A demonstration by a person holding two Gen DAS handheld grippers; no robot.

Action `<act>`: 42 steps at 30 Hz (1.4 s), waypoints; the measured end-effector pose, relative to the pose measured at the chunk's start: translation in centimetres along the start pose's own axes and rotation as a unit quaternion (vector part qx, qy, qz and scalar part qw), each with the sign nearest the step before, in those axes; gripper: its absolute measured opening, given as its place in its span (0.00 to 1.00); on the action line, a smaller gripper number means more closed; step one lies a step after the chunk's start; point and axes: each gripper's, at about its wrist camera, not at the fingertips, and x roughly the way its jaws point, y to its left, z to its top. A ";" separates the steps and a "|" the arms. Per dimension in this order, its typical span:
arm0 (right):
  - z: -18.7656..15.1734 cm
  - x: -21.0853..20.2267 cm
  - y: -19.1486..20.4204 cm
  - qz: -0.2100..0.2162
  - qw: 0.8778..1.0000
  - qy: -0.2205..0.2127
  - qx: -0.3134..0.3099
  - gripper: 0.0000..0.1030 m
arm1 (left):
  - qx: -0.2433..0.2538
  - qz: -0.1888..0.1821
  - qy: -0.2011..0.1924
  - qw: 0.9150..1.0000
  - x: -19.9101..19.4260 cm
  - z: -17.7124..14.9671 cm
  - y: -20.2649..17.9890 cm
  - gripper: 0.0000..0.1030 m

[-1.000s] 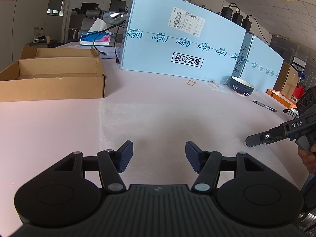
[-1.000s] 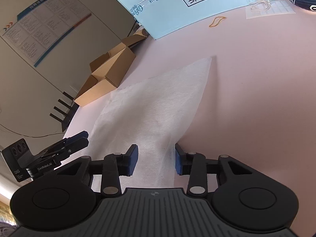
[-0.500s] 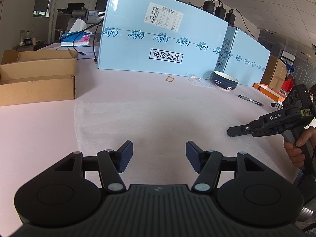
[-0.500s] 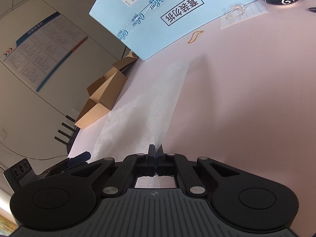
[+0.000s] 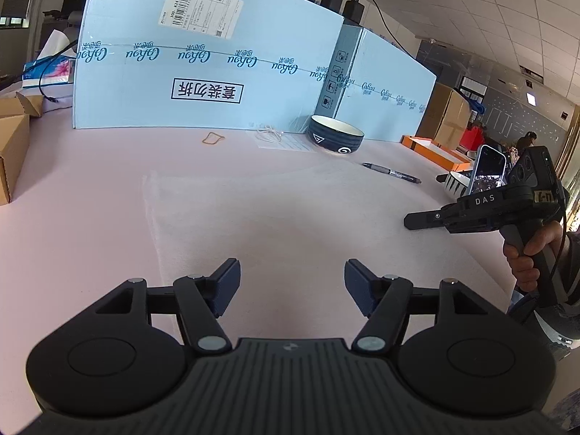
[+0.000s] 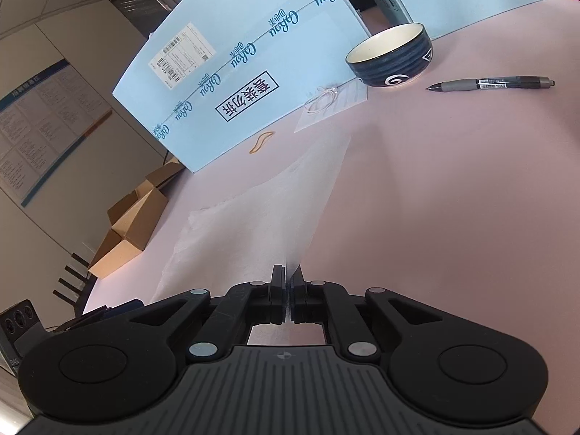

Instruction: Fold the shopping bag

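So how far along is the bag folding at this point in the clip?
Early. Done: the right gripper has pinched one edge of the white shopping bag and lifted it off the pink table. In hand: that edge hangs raised while the rest lies flat, with no finished fold visible. Left: the left gripper is open and holds nothing, and carrying the edge across and flattening the fold remain.

Both views sit low over the pink counter point(image 5: 290, 195), looking forward along each hand-held gripper toward the blue box point(image 5: 203, 72); the right view is rolled sideways. Both share the bowl point(image 6: 389, 56) and pen point(image 5: 391, 173).
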 end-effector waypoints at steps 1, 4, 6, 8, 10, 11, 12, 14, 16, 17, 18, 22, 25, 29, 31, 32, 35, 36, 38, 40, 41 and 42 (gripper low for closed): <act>-0.2 0.2 -0.3 0.001 1.000 0.003 0.002 0.04 | -0.001 0.004 0.004 1.000 0.3 -0.1 0.0 0.60; -0.4 0.3 -1.1 0.002 1.000 0.009 0.013 0.21 | -0.009 0.024 0.010 1.000 0.7 -0.3 0.2 0.60; -0.4 0.1 -1.4 0.009 1.000 0.011 0.014 0.21 | -0.014 0.037 0.015 0.999 0.9 -0.5 0.4 0.60; -0.3 -0.3 -1.5 0.004 1.000 0.013 0.010 0.21 | -0.019 0.050 0.017 0.998 0.8 -0.8 0.8 0.60; -0.3 -0.6 -1.3 -0.003 1.000 0.019 0.003 0.21 | -0.016 0.063 0.012 0.998 0.4 -1.2 1.2 0.60; -0.4 -0.8 -1.1 -0.007 1.000 0.021 -0.001 0.21 | -0.014 0.068 0.010 0.998 0.3 -1.3 1.2 0.60; -0.4 -1.1 -0.9 -0.012 1.000 0.024 -0.005 0.22 | -0.012 0.073 0.008 0.997 0.1 -1.5 1.2 0.60; -0.6 -1.6 -0.6 -0.021 0.999 0.028 -0.014 0.26 | -0.013 0.079 0.005 0.997 -0.2 -1.7 1.3 0.60; -0.9 -2.1 -0.2 -0.026 0.999 0.031 -0.021 0.31 | -0.022 0.081 0.002 0.996 -0.5 -1.6 1.5 0.60; -1.0 -2.4 0.0 -0.029 0.999 0.033 -0.024 0.31 | -0.030 0.079 -0.001 0.996 -0.8 -1.4 1.6 0.60; -1.1 -2.5 0.0 -0.030 0.999 0.035 -0.025 0.31 | -0.035 0.075 -0.006 0.997 -1.1 -1.2 1.6 0.60; -1.4 -2.9 -0.3 -0.026 0.999 0.044 -0.008 0.31 | -0.029 0.059 -0.034 0.997 -2.0 -0.2 0.5 0.61; -1.7 -2.6 -0.8 -0.008 0.999 0.041 0.013 0.31 | -0.021 0.044 -0.046 0.998 -1.7 0.5 -0.7 0.64; -2.1 -2.3 -1.7 0.003 0.999 0.028 0.035 0.18 | -0.012 0.027 -0.037 0.999 0.2 0.6 -2.4 0.64; -2.3 -2.3 -2.3 0.007 0.999 0.020 0.050 0.04 | -0.006 0.019 -0.032 0.999 1.2 0.5 -3.2 0.64; -2.4 -2.4 -2.7 0.010 0.998 0.016 0.058 0.03 | -0.002 0.017 -0.029 0.999 1.4 0.3 -3.4 0.64; -2.8 -2.7 -2.9 0.021 0.998 0.002 0.067 0.03 | 0.000 0.006 -0.017 1.000 2.1 -0.4 -3.7 0.58; -3.0 -2.8 -2.9 0.025 0.997 -0.004 0.068 0.03 | -0.012 -0.008 -0.011 1.000 2.1 -0.7 -3.4 0.50; -3.1 -2.8 -2.8 0.040 0.996 -0.011 0.078 0.03 | -0.033 -0.028 -0.008 0.999 1.9 -1.4 -2.8 0.46; -3.2 -2.7 -2.1 0.066 0.995 -0.019 0.079 0.03 | -0.051 -0.043 -0.007 0.998 1.7 -2.1 -2.3 0.44; -3.2 -2.5 -1.6 0.077 0.994 -0.020 0.077 0.03 | -0.056 -0.047 -0.006 0.997 1.6 -2.3 -2.1 0.44; -3.2 -2.3 -1.2 0.089 0.993 -0.022 0.075 0.03 | -0.064 -0.054 -0.006 0.996 1.6 -2.6 -1.8 0.44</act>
